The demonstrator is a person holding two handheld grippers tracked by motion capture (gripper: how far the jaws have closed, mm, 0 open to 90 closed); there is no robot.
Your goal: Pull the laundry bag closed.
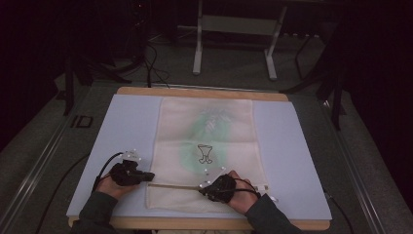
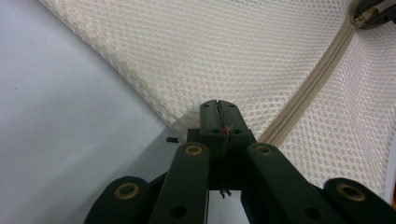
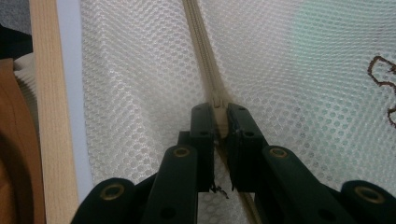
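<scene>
A cream mesh bag [image 1: 207,141] lies flat on the pale blue mat [image 1: 126,126], with something green and a dark printed figure [image 1: 205,154] showing through it. Its zipper [image 1: 175,185] runs across near the front edge. My left gripper [image 1: 150,176] is shut on the bag's left edge at the zipper's end, seen up close in the left gripper view [image 2: 218,109]. My right gripper [image 1: 202,190] sits midway along the zipper, shut on the zipper pull [image 3: 219,103]. That pull and the right gripper's tip [image 2: 371,14] also show far off along the zipper [image 2: 322,70].
The mat rests on a wooden table whose front edge [image 3: 46,116] runs close to my right gripper. A white table frame [image 1: 197,48] stands on the floor beyond. Cables trail from both grippers off the mat's sides.
</scene>
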